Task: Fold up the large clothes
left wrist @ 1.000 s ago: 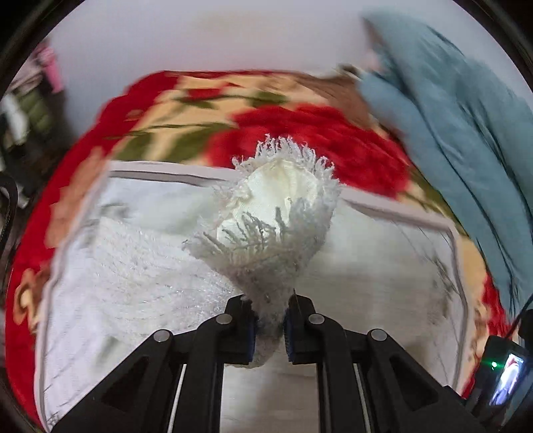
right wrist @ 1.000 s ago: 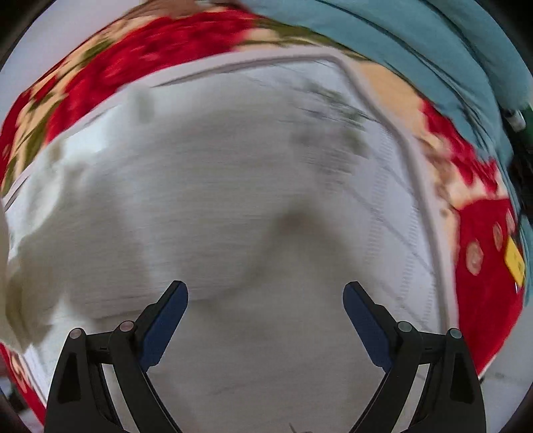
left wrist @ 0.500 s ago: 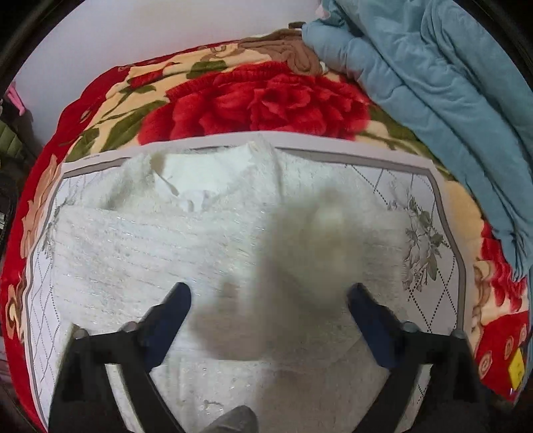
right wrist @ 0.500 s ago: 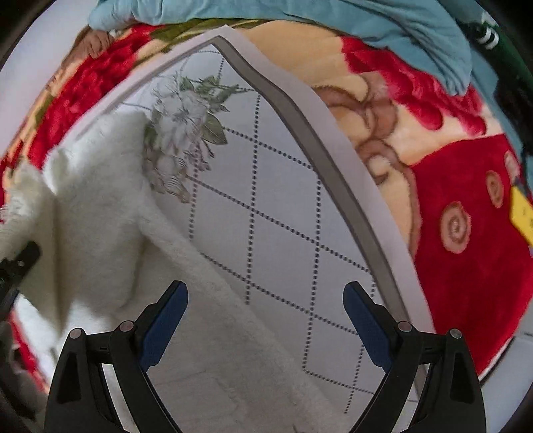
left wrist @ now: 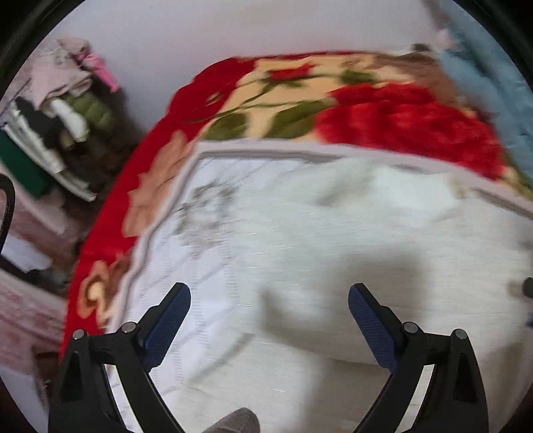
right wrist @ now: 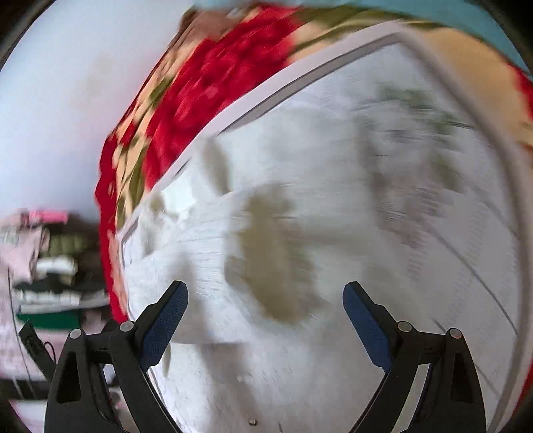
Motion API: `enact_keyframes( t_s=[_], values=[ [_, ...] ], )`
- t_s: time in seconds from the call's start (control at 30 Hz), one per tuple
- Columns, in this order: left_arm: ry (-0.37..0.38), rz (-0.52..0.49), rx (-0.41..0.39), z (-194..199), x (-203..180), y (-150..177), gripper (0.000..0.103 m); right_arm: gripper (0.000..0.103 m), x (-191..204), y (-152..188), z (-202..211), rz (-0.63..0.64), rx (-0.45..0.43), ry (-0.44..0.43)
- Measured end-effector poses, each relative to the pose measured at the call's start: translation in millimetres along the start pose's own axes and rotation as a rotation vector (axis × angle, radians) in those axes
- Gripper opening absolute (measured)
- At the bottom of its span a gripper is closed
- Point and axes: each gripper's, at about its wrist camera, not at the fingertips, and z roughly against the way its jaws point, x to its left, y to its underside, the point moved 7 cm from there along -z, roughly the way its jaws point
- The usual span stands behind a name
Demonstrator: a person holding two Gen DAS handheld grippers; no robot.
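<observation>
A white fluffy knit sweater (left wrist: 383,233) lies flat on a white quilted mat (left wrist: 213,233) with a grey border. It also shows in the right wrist view (right wrist: 266,266), on the same mat (right wrist: 449,233). My left gripper (left wrist: 268,329) is open and empty, held above the sweater's left part. My right gripper (right wrist: 265,326) is open and empty, held above the sweater's middle. Both views are blurred by motion.
The mat lies on a red floral blanket (left wrist: 383,110), which also shows in the right wrist view (right wrist: 206,86). A blue quilt (left wrist: 493,83) is bunched at the far right. A pile of clothes (left wrist: 56,116) stands off the bed's left edge, by a white wall (left wrist: 233,30).
My left gripper let go of the fringed sleeve end, opened, and swung left. The sleeve now lies on the sweater. My right gripper stayed open and swung back left over the sweater.
</observation>
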Motion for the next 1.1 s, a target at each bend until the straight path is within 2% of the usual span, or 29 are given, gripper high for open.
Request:
enact_keyframes(
  t_s=[0.03, 0.07, 0.1, 0.13, 0.23, 0.27, 0.3, 0.33, 0.4, 0.43, 0.47, 0.5, 0.53, 0.57, 0.6, 0.67, 0.73, 0.77, 0.8, 0.83, 0.87, 0.9, 0.93, 0.97, 1.03, 1.1],
  values=[
    [-0.011, 0.010, 0.007, -7.0, 7.3, -0.6, 0.097, 0.077, 4.5, -0.9, -13.3, 0.026, 0.029, -0.002],
    [-0.023, 0.017, 0.012, -15.1, 13.8, -1.2, 0.097, 0.031, 6.9, -1.5, -25.9, 0.049, 0.070, 0.022],
    [-0.033, 0.018, 0.016, -19.6, 18.2, -1.5, 0.097, 0.008, 6.8, -2.8, -32.4, 0.059, 0.087, 0.040],
    [-0.040, 0.020, 0.019, -25.6, 22.2, -2.7, 0.097, 0.008, 7.8, -5.9, -32.4, 0.061, 0.069, 0.065],
    [-0.042, 0.009, 0.030, -41.1, 18.9, -4.1, 0.097, 0.007, 11.2, -19.2, 0.3, 0.079, -0.077, 0.128],
    [-0.045, 0.001, 0.037, -47.2, 16.5, -4.8, 0.097, 0.007, 5.2, -26.5, 12.4, 0.066, -0.130, 0.174],
    [-0.053, -0.013, 0.047, -56.7, 13.7, -4.2, 0.097, 0.007, -1.7, -29.8, 13.3, 0.067, -0.141, 0.233],
    [-0.065, -0.034, 0.072, -71.8, 9.6, -3.0, 0.097, 0.008, -7.7, -32.5, 10.5, 0.070, -0.129, 0.264],
    [-0.066, -0.068, 0.159, -103.6, 0.1, 3.0, 0.097, 0.010, -21.6, -29.5, -18.0, 0.052, 0.008, 0.265],
    [-0.061, -0.068, 0.188, -110.4, -1.2, 5.9, 0.097, 0.014, -23.7, -28.2, -20.9, 0.044, 0.030, 0.257],
    [-0.052, -0.056, 0.190, -109.0, 0.0, 6.1, 0.097, 0.026, -25.0, -27.3, -13.8, 0.037, 0.035, 0.252],
    [-0.040, -0.049, 0.167, -99.6, 1.8, 4.2, 0.097, 0.044, -24.7, -26.4, -1.5, 0.038, 0.016, 0.237],
    [-0.032, -0.050, 0.140, -89.3, 3.1, 3.1, 0.097, 0.055, -25.8, -23.9, 15.2, 0.036, -0.013, 0.231],
    [-0.028, -0.052, 0.101, -72.9, 5.4, 4.5, 0.097, 0.072, -29.4, -19.8, 30.1, 0.033, -0.042, 0.236],
    [-0.023, -0.053, 0.080, -64.4, 6.1, 6.1, 0.097, 0.079, -37.5, -10.7, 50.3, 0.029, -0.080, 0.256],
    [-0.014, -0.078, 0.050, -38.8, 6.2, 22.7, 0.097, 0.081, -64.9, 14.1, 69.2, 0.024, -0.081, 0.335],
    [-0.002, -0.106, 0.059, -23.1, 3.4, 43.9, 0.097, 0.081, -98.4, 47.3, 62.0, -0.003, 0.016, 0.376],
    [0.002, -0.123, 0.072, -17.2, 0.9, 56.1, 0.097, 0.081, -112.3, 63.5, 53.4, -0.027, 0.070, 0.366],
    [0.005, -0.136, 0.083, -13.3, -1.5, 65.4, 0.097, 0.078, -124.2, 78.2, 42.8, -0.050, 0.120, 0.347],
    [0.013, -0.155, 0.098, -8.8, -5.2, 79.0, 0.097, 0.069, -133.0, 91.8, 32.2, -0.070, 0.153, 0.323],
    [0.017, -0.176, 0.114, -7.4, -8.6, 89.4, 0.097, 0.026, -140.4, 105.1, 23.0, -0.100, 0.178, 0.296],
    [0.018, -0.193, 0.129, -6.8, -10.9, 98.8, 0.097, 0.008, -145.0, 112.8, 19.7, -0.129, 0.183, 0.279],
    [0.025, -0.208, 0.143, -4.4, -13.8, 109.1, 0.097, 0.008, -150.1, 122.5, 22.0, -0.198, 0.126, 0.239],
    [0.032, -0.222, 0.158, -1.6, -16.1, 117.9, 0.097, 0.007, -151.1, 129.5, 23.6, -0.231, 0.117, 0.230],
    [0.044, -0.242, 0.168, 3.4, -17.7, 128.5, 0.097, 0.007, -151.8, 154.9, 27.6, -0.329, 0.134, 0.196],
    [0.056, -0.266, 0.177, 10.6, -19.7, 137.4, 0.097, 0.006, -149.7, 180.0, 27.9, -0.374, 0.160, 0.179]
  ],
)
